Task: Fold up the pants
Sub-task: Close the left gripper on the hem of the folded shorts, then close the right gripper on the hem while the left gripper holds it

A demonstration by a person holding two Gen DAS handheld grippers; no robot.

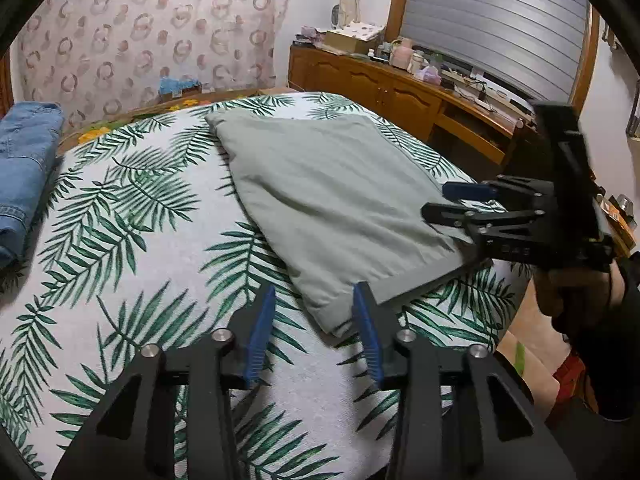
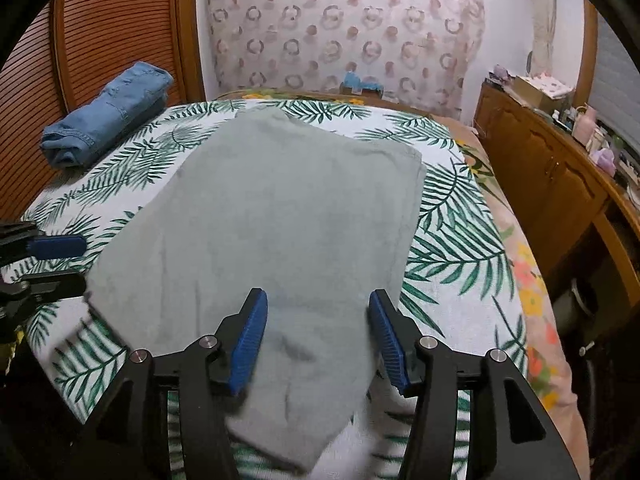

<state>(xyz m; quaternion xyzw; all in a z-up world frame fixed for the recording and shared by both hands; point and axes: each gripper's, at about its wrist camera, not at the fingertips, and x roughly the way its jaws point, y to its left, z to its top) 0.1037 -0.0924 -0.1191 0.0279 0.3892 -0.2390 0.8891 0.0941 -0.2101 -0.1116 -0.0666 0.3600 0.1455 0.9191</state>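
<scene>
Pale green pants [image 1: 332, 196] lie folded flat on a bed with a leaf-print cover [image 1: 132, 216]; they also fill the middle of the right wrist view [image 2: 288, 208]. My left gripper [image 1: 314, 296] is open and empty, just short of the pants' near corner. My right gripper [image 2: 318, 300] is open and empty, its fingers spread just above the near end of the pants. It shows from the side in the left wrist view [image 1: 436, 202] at the pants' right edge. The left gripper's fingers [image 2: 60, 246] show at the left edge of the right wrist view.
Folded blue jeans [image 2: 108, 116] lie at the bed's far left corner, also in the left wrist view [image 1: 24, 168]. A wooden cabinet [image 1: 400, 88] with clutter runs along the right. A patterned curtain [image 2: 340, 28] hangs behind the bed.
</scene>
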